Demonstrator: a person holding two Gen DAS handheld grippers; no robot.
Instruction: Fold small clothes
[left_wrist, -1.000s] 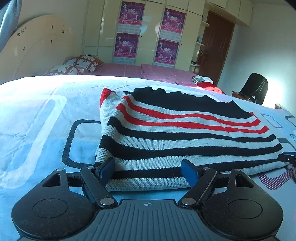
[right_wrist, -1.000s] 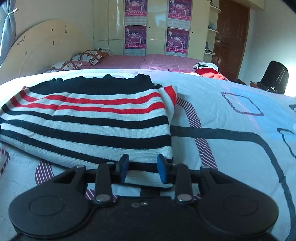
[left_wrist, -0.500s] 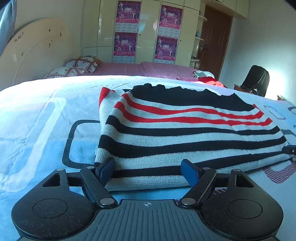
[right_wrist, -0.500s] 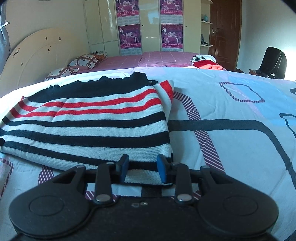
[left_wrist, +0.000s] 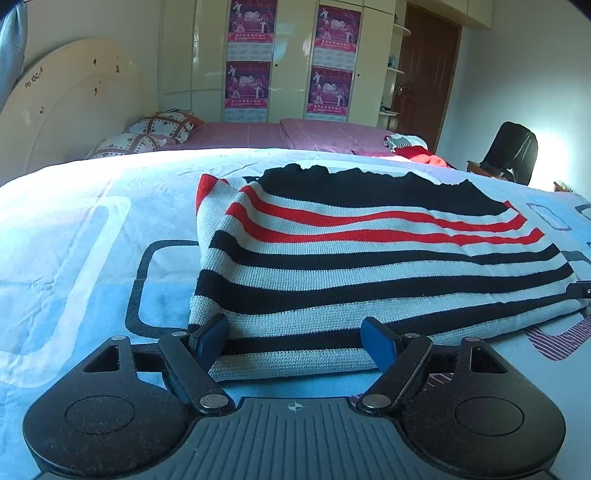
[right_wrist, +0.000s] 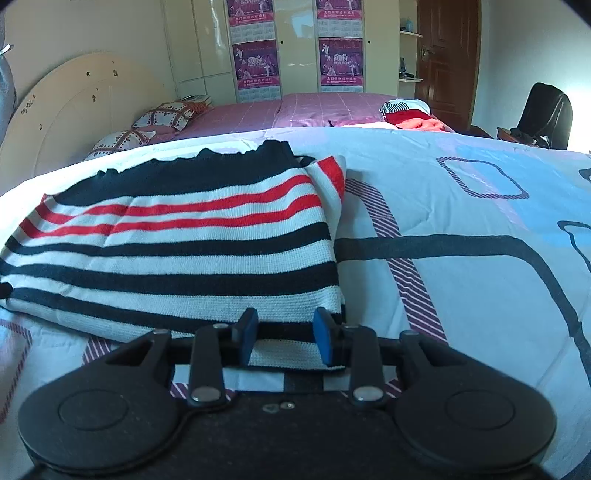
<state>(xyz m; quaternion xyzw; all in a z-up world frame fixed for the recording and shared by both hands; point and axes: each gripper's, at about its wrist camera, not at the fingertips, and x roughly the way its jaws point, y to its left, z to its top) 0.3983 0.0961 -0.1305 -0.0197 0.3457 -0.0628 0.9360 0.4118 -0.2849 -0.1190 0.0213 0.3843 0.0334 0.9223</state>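
A knitted sweater (left_wrist: 369, 258) with black, white and red stripes lies folded flat on the light blue bedspread (left_wrist: 74, 258). My left gripper (left_wrist: 293, 328) is at its near left corner. Its jaws are open wide and straddle the near hem, with the blue pads (left_wrist: 212, 336) apart from each other over the cloth. In the right wrist view the same sweater (right_wrist: 177, 251) fills the left half. My right gripper (right_wrist: 284, 321) is at its near right corner, with a narrower gap between its jaws. The hem lies flat and visible between its pads (right_wrist: 247, 332).
Behind the bedspread are a pink bed (left_wrist: 295, 133) with patterned pillows (left_wrist: 159, 127) and a small pile of red and striped clothes (right_wrist: 410, 114). A cream headboard (left_wrist: 74, 110) stands at the left. A black chair (left_wrist: 511, 151) and a brown door (right_wrist: 447, 55) are at the right.
The right wrist view has rolled a little, so the sweater and bed tilt differently in it. Neither gripper has shifted along the hem, and both gaps look the same.
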